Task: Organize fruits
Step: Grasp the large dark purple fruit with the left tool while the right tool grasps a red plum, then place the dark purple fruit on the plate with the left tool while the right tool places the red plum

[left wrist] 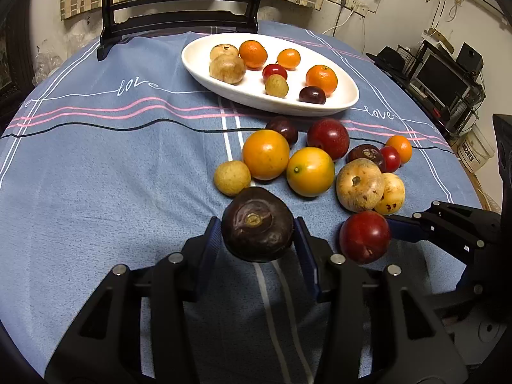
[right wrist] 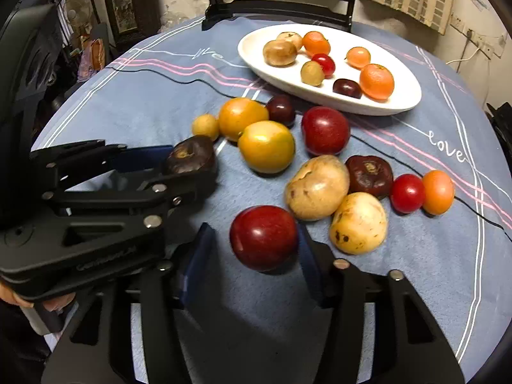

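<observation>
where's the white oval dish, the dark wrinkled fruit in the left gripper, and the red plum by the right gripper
white oval ceramic dish (left wrist: 344, 104), left wrist view, near rim
dark wrinkled purple-brown fruit (left wrist: 257, 225), left wrist view, top face
glossy red round plum (right wrist: 264, 238), right wrist view, middle

Both the left gripper (left wrist: 257, 233) and the right gripper (right wrist: 256, 243) are matte black linkages with silver pivot screws and blue finger pads (left wrist: 307, 256). At the right view's eight o'clock, faint lettering, unreadable, marks the left body above bare skin.

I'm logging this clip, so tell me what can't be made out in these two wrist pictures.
- Left wrist view: the underside of the dark fruit in the left gripper faces away.
- Right wrist view: whether the right gripper pinches the red fruit; its left side shows a gap.
- Both views: the far rim of the white dish, behind fruit.
</observation>
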The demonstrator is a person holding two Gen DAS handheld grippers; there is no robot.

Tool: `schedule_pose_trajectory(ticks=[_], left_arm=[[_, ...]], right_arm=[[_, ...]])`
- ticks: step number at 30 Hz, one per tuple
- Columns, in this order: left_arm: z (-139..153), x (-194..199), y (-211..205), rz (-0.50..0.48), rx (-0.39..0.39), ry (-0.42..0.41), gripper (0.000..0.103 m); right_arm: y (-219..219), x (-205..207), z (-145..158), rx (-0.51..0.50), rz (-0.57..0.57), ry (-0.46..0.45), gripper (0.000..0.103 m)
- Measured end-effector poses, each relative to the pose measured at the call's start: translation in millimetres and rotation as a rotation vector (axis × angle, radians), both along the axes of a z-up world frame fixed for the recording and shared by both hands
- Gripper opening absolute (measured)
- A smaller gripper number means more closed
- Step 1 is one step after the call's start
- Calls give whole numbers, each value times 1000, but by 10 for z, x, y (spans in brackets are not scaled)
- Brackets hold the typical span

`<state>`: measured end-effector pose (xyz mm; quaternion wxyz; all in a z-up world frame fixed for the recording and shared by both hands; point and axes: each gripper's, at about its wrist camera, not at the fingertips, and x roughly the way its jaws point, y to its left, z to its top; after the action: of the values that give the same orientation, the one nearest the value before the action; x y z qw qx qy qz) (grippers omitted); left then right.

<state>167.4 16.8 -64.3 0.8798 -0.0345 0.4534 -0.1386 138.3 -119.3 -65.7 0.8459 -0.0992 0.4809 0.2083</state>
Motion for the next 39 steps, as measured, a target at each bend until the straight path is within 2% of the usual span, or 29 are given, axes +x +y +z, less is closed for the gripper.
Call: schedule_pose_trajectory(ticks=[1, 9, 17, 27, 33, 39], left_arm=[[1, 0, 1, 0, 1, 0, 47], [40, -38, -23, -15, 29, -15, 47], [150, -179, -17, -48, 46, -31, 46], [436, -301, -45, -87, 16, -82, 46], [573, -119, -49, -96, 9, -87, 46], [690, 237, -49, -86, 3, -93, 46]], right_arm=[[-15, 13, 1, 4, -10, -5, 41], [-206, -89, 33, 84, -21, 10, 41], [-548, -265, 173, 143, -62, -21, 41], [-811, -342, 421, 199, -89, -78, 41], [-835, -244, 513, 210, -84, -94, 41], [-851, 59, 685, 227, -77, -109, 40]])
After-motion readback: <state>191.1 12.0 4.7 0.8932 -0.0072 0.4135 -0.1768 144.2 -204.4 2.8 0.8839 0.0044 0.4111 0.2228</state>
